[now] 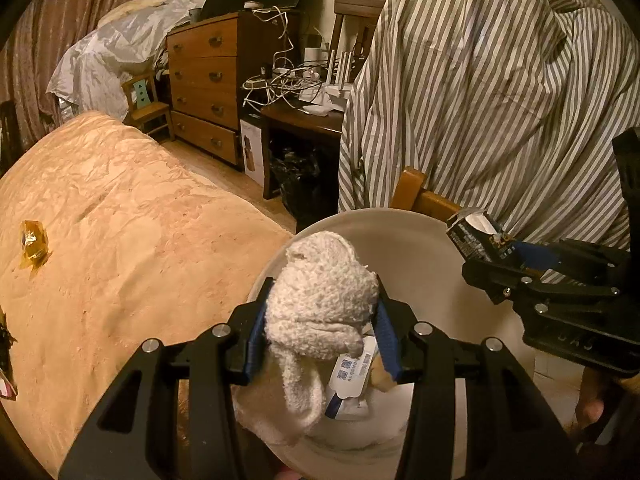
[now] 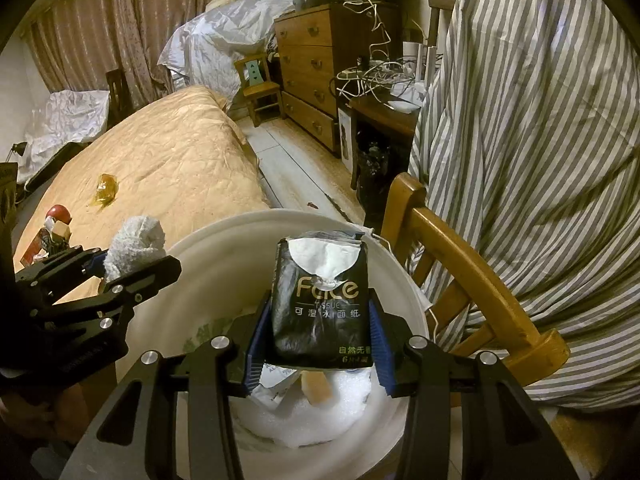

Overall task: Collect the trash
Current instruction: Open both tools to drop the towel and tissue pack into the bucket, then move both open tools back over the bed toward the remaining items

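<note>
My left gripper [image 1: 320, 336] is shut on a wadded white fuzzy cloth [image 1: 320, 300], held over the open white bin [image 1: 400, 236]. From the right wrist view the same cloth [image 2: 136, 248] pokes out of that gripper [image 2: 120, 276] at the bin's left rim. My right gripper [image 2: 320, 344] is shut on a black tissue pack [image 2: 320, 308] with a torn white top, also above the bin [image 2: 224, 248]. It shows at the right of the left wrist view [image 1: 504, 264], clamped on the pack [image 1: 476, 240]. Wrappers and white scraps [image 2: 316, 408] lie inside the bin.
An amber plastic wrapper [image 1: 34, 246] lies on the tan bedspread [image 1: 140, 240], also seen in the right view [image 2: 105, 192]. A wooden chair [image 2: 472, 276] draped with striped cloth [image 2: 540, 140] stands right of the bin. A dresser [image 1: 204, 84] and a cable-strewn desk [image 1: 304, 116] stand behind.
</note>
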A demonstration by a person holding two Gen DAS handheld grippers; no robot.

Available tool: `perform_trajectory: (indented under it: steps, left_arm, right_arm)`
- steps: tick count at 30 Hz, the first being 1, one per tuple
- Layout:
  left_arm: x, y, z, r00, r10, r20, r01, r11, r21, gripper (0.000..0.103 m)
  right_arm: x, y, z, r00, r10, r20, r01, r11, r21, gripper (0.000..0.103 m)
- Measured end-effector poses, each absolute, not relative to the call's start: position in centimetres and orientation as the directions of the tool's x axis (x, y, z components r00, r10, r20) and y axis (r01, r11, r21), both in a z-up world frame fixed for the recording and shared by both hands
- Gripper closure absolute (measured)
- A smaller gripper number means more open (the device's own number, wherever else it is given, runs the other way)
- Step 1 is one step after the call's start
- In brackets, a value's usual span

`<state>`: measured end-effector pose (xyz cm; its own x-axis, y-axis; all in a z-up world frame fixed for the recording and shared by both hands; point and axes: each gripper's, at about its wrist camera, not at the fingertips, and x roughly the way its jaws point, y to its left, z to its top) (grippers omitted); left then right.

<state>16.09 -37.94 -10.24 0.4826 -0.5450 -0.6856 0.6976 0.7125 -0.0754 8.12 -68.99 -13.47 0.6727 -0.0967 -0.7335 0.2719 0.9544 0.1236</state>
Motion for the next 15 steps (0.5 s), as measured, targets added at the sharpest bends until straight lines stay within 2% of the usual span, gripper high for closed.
perform_trajectory:
  steps: [3,4,5,7,15]
  left_arm:
    - [16.0,-38.1,-10.4,0.48,-0.544,-0.689,0.7,0.711,-0.074,0.058]
    - [15.9,-38.1,-10.4,0.48,-0.543,-0.689,0.7,0.711,-0.073,0.054]
    - [15.9,-38.0,-10.4,0.479,-0.544,-0.689,0.7,0.71,-0.074,0.05]
    - [15.9,-38.0,-10.4,0.482,-0.541,-0.689,0.696,0.714,-0.074,0.036]
    - [16.1,-37.1,-10.4,0.496,-0.529,-0.688,0.673,0.735,-0.079,0.036]
  right_arm:
    - [8.0,-68.8,-13.5,0.673,-0.096,-0.733,0.275,0.953,0.127,0.058]
    - [7.9,-68.8,-13.5,0.673,-0.095,-0.733,0.275,0.953,0.129,0.054]
    - [7.8,-68.8,-13.5,0.674,-0.095,-0.732,0.276,0.952,0.13,0.042]
    - [7.6,-68.9,-13.6,0.683,-0.1,-0.723,0.288,0.947,0.141,0.033]
    - [6.7,-68.7,-13.3,0.698,-0.111,-0.708,0.304,0.94,0.153,0.033]
